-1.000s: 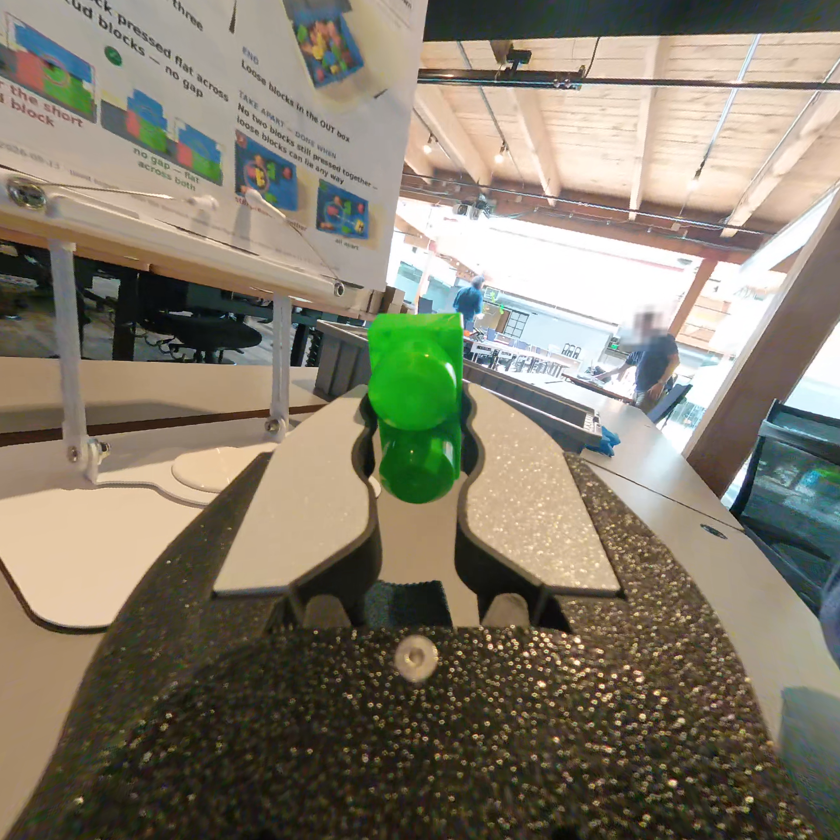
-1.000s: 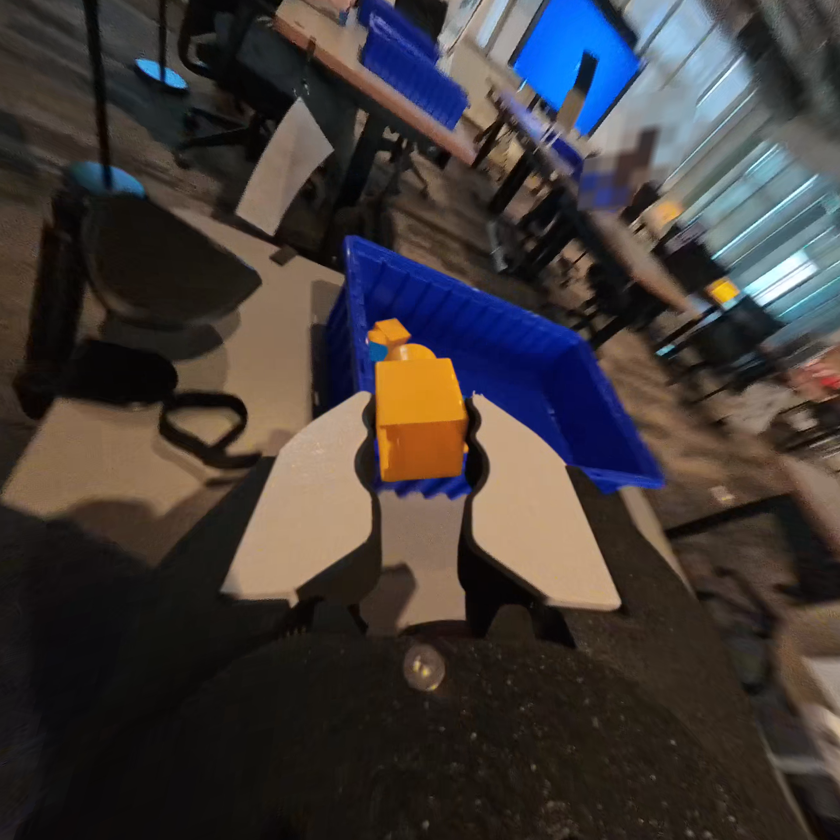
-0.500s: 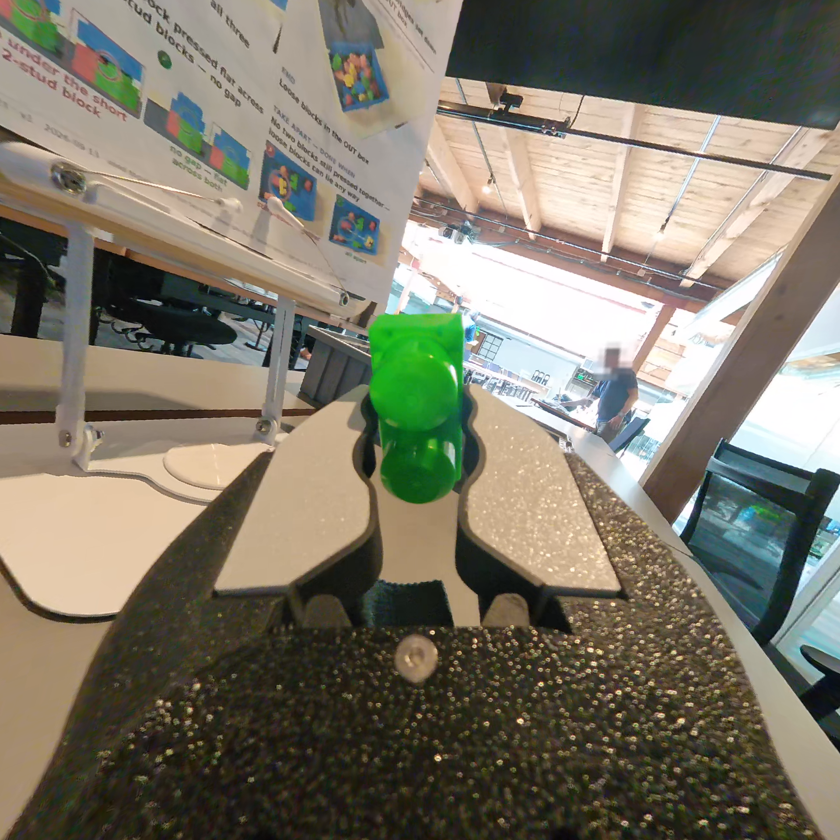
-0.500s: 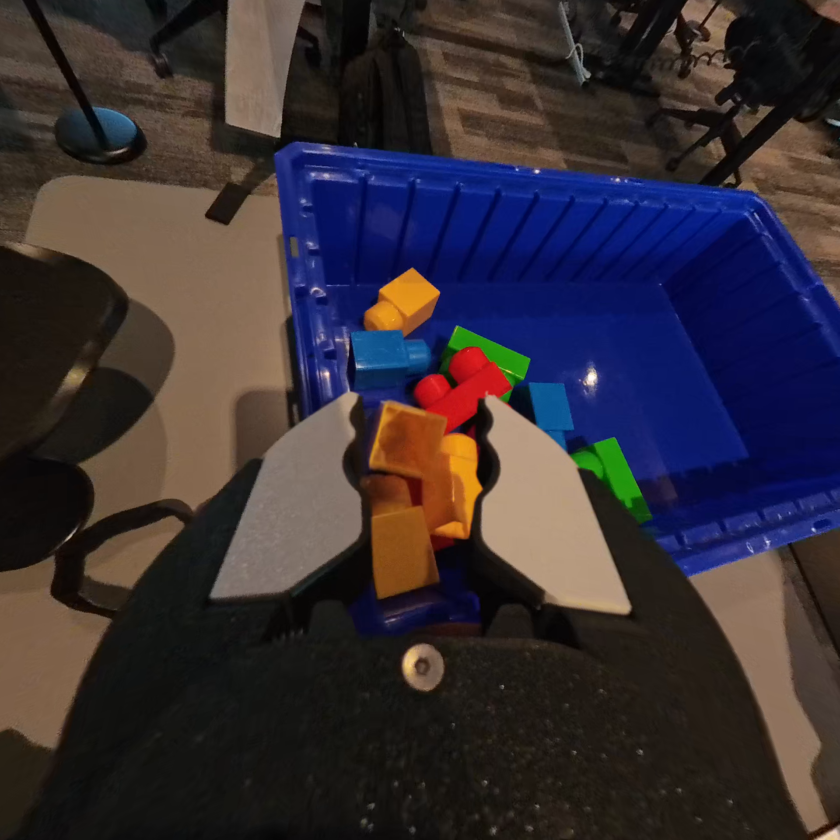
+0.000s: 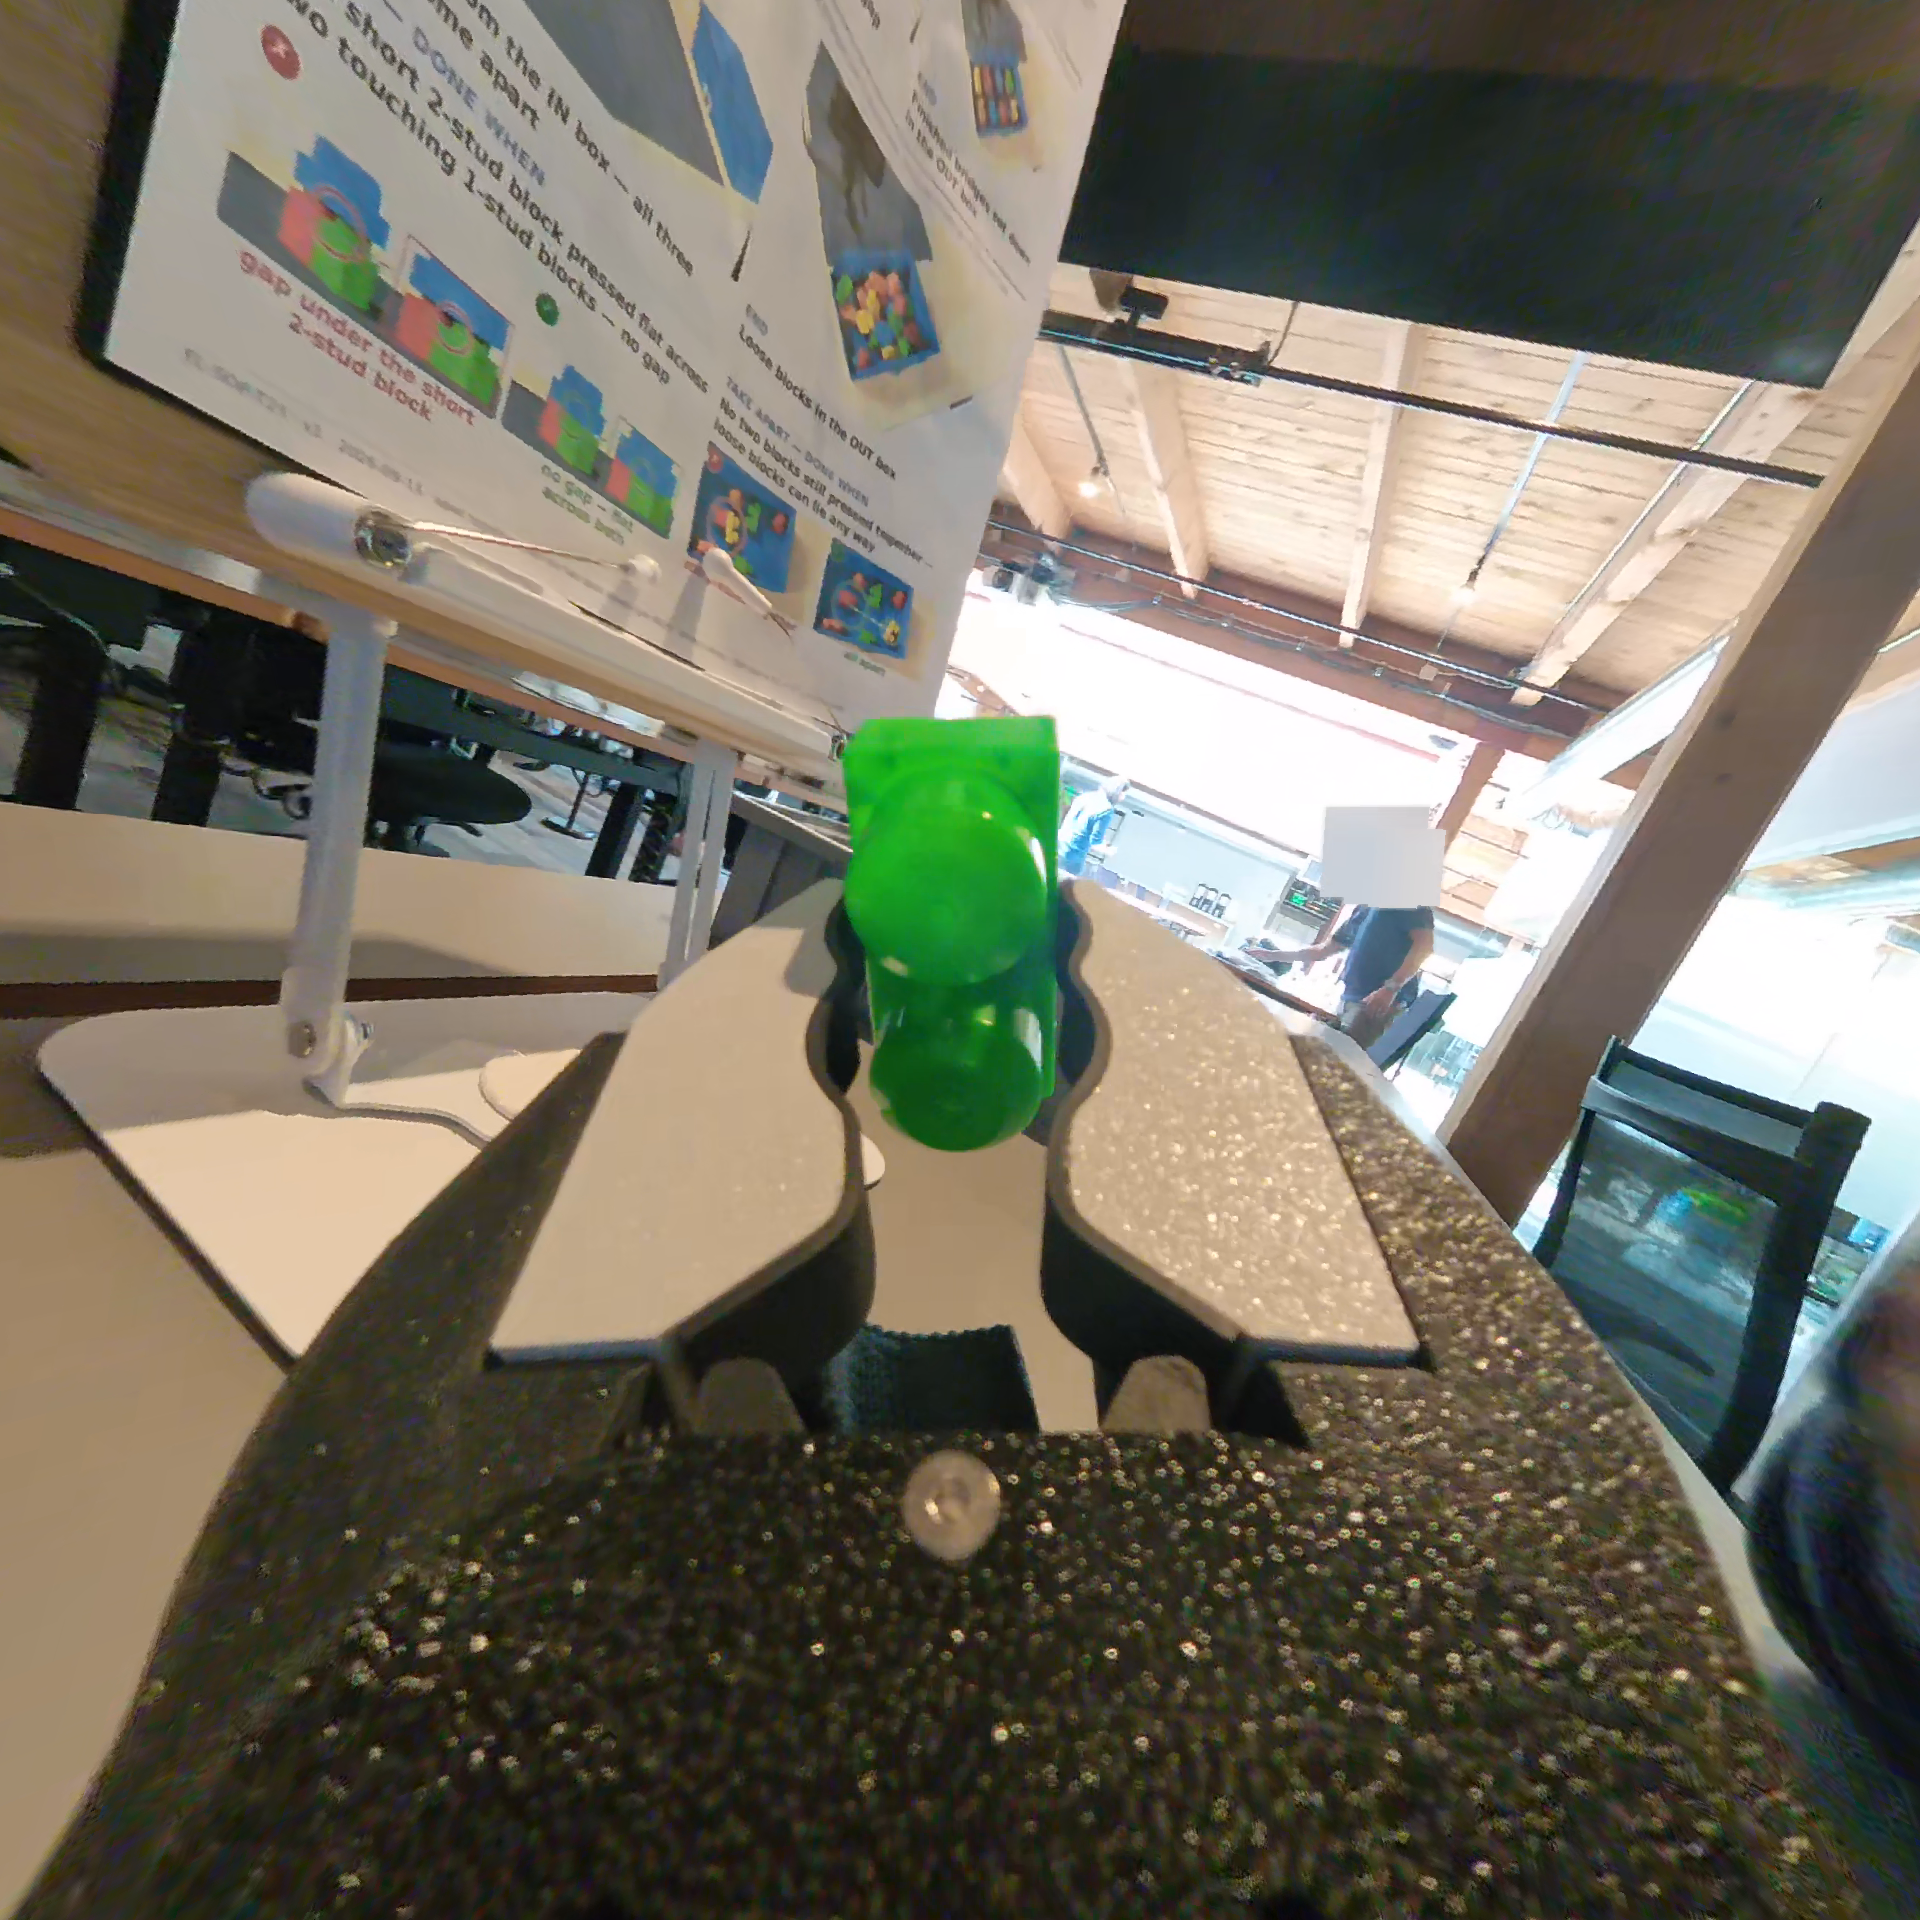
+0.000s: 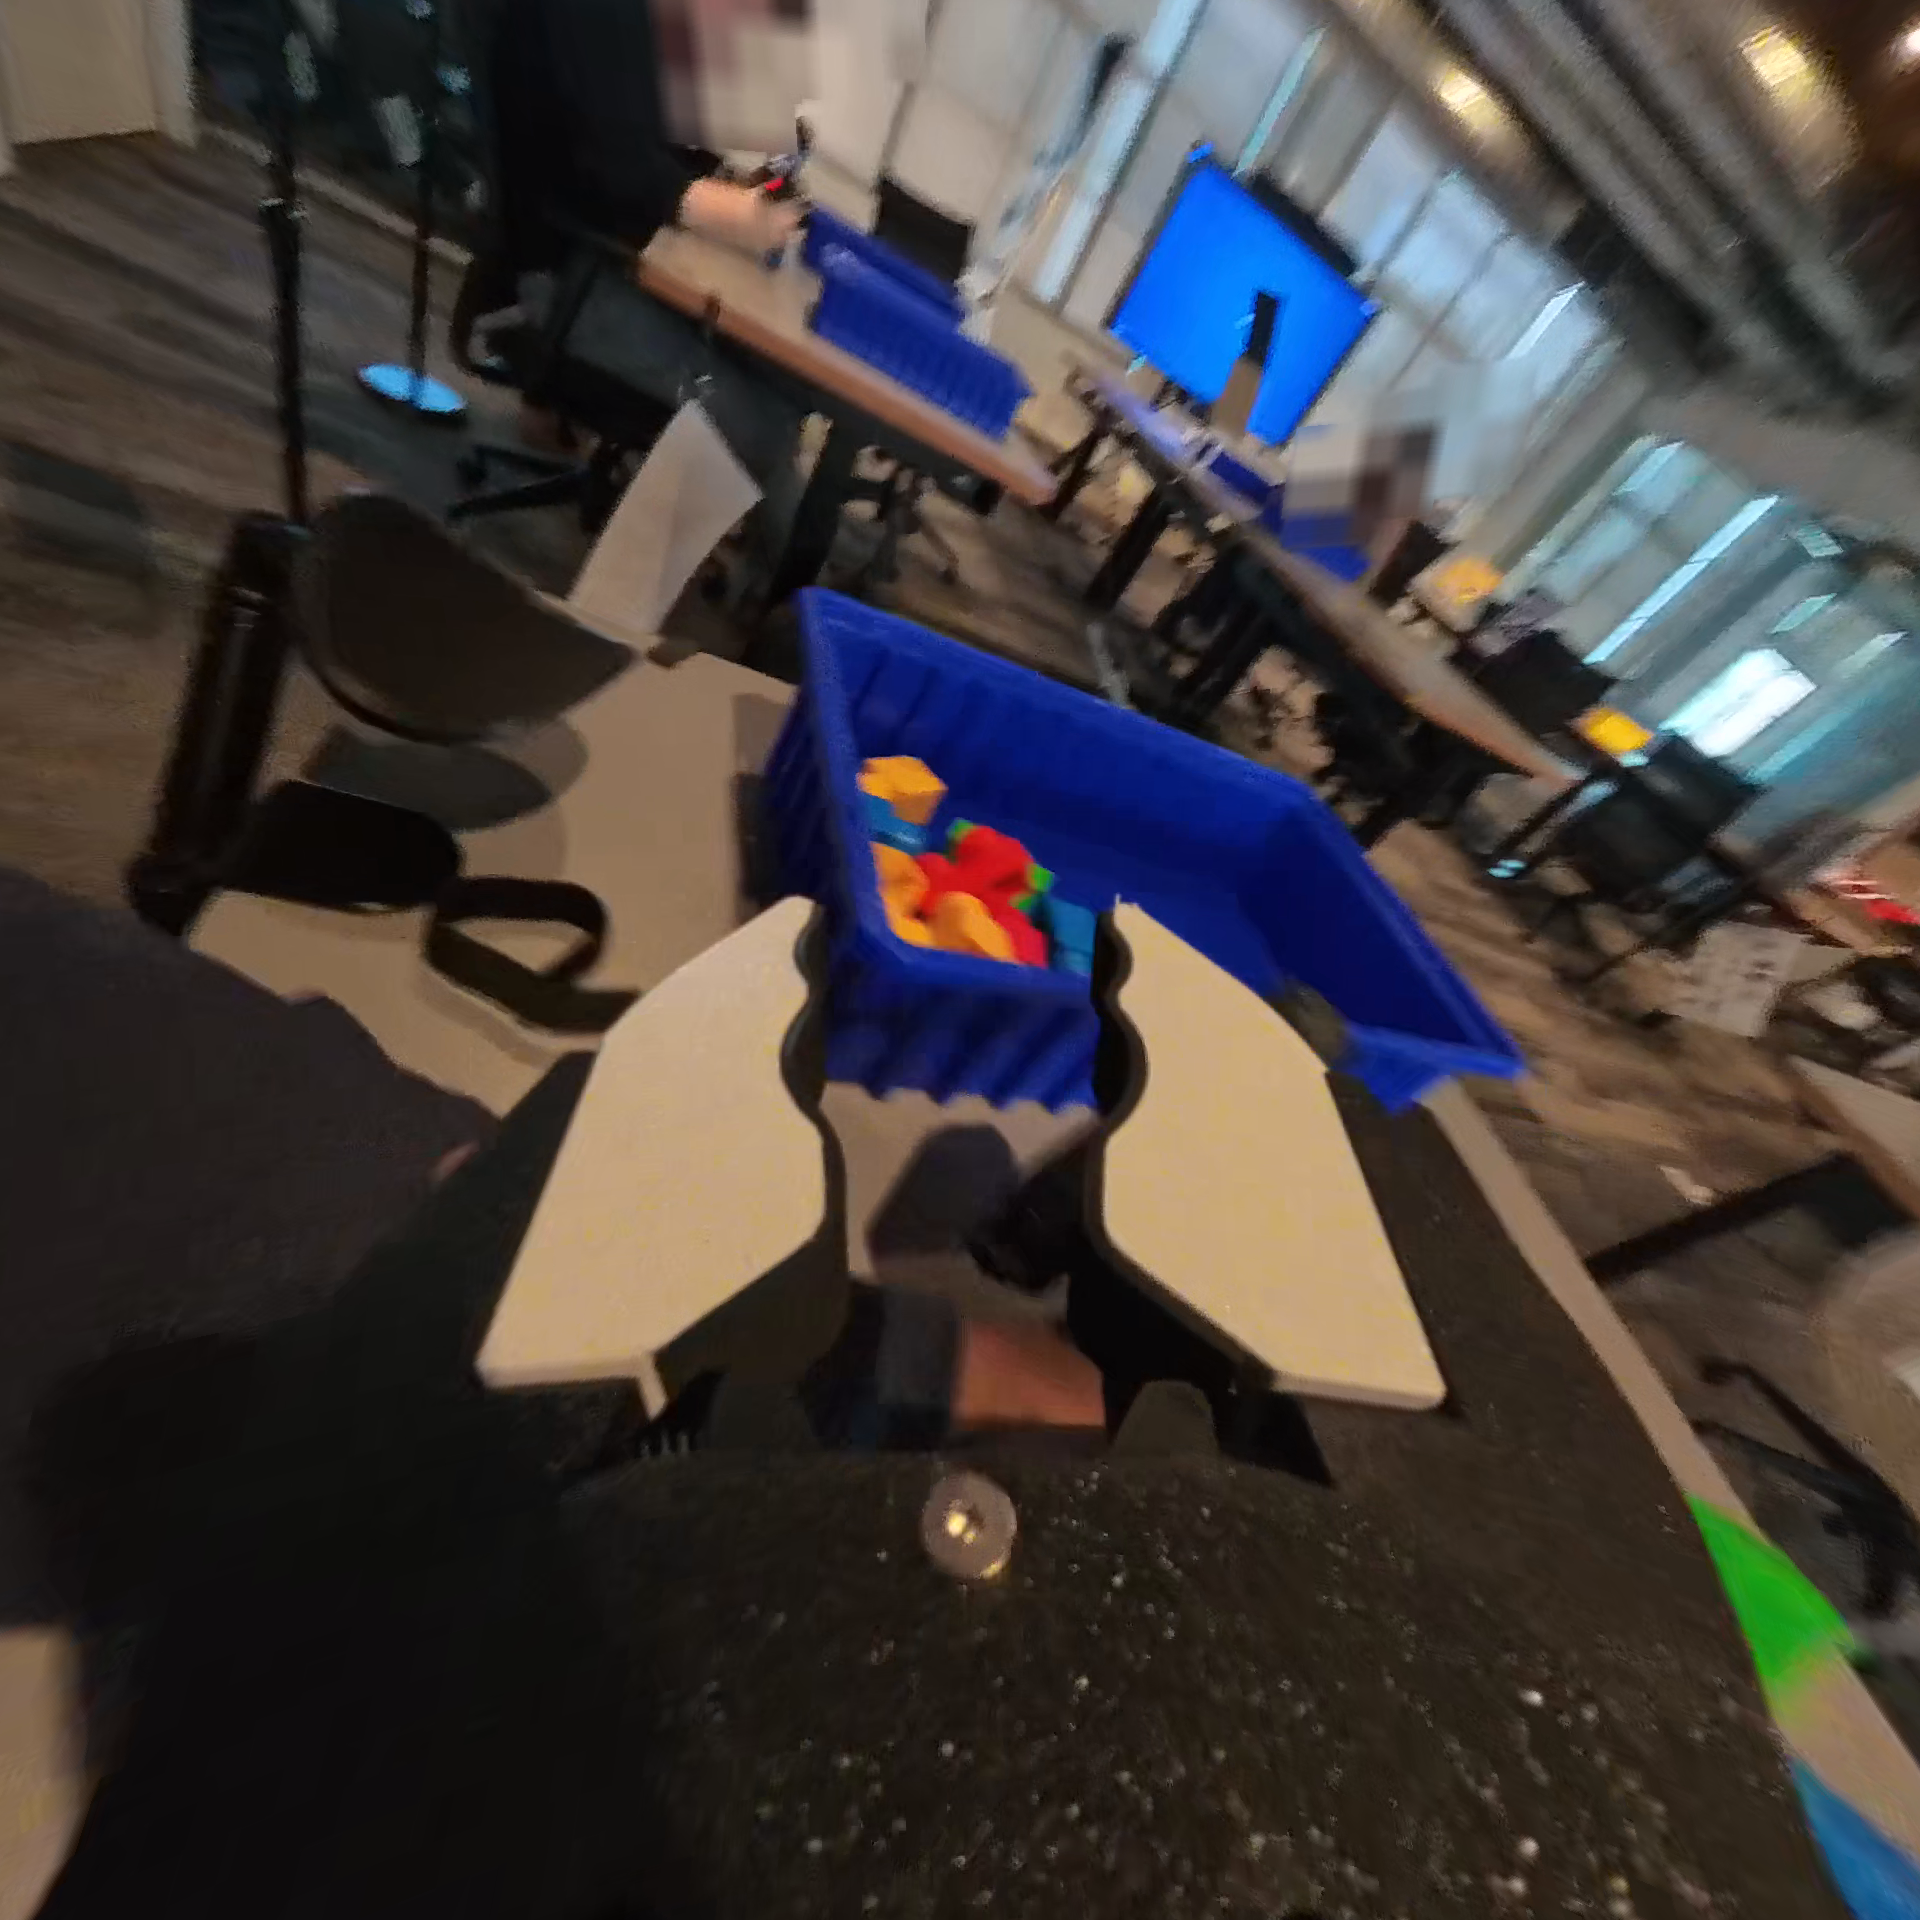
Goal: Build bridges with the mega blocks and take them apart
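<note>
My left gripper (image 5: 951, 925) is shut on a green two-stud block (image 5: 951, 904). Both pads press on its sides, and its studs face the camera. It is held up above the white table (image 5: 125, 1340). My right gripper (image 6: 961, 935) is open with nothing between its fingers. It points at a blue bin (image 6: 1195, 831) just ahead, which holds several loose orange, red, blue and green blocks (image 6: 956, 883). The right wrist view is blurred by motion.
A white stand (image 5: 332, 831) holding an instruction sheet (image 5: 582, 270) rises at the left of the left wrist view, with a wooden post (image 5: 1683, 831) at right. A black chair (image 6: 416, 634) and a black strap (image 6: 520, 945) lie left of the bin.
My right gripper opened over the bin and let go of the orange block, which dropped among the others; the gripper then drew back and tilted up. My left gripper kept its hold on the green block.
</note>
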`<state>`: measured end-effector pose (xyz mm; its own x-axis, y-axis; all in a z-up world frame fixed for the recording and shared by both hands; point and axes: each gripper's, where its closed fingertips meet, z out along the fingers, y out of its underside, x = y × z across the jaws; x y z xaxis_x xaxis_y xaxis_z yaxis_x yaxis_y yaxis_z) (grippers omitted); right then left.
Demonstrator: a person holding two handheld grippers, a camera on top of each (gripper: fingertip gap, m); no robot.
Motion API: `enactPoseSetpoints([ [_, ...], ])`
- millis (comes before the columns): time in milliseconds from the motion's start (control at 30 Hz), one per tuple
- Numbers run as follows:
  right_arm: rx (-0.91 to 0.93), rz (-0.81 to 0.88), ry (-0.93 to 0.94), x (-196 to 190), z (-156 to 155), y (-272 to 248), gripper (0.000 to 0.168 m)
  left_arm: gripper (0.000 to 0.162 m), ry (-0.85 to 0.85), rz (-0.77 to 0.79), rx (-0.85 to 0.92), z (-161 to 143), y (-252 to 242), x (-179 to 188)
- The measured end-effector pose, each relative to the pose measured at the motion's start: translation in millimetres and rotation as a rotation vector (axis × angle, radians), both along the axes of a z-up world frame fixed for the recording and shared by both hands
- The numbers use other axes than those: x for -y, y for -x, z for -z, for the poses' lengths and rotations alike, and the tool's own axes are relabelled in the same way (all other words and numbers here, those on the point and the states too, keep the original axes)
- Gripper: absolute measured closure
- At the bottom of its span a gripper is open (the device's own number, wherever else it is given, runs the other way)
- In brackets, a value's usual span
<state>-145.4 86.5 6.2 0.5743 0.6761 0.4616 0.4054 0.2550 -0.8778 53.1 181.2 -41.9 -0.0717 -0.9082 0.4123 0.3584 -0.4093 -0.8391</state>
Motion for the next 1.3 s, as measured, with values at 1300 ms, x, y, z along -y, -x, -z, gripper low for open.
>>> enactPoseSetpoints([
  [1300,-0.039,0.101,0.039,15.2,72.8,-212.9,0.132,0.127,-0.232,0.549,-0.154,16.1,-7.8,100.6],
])
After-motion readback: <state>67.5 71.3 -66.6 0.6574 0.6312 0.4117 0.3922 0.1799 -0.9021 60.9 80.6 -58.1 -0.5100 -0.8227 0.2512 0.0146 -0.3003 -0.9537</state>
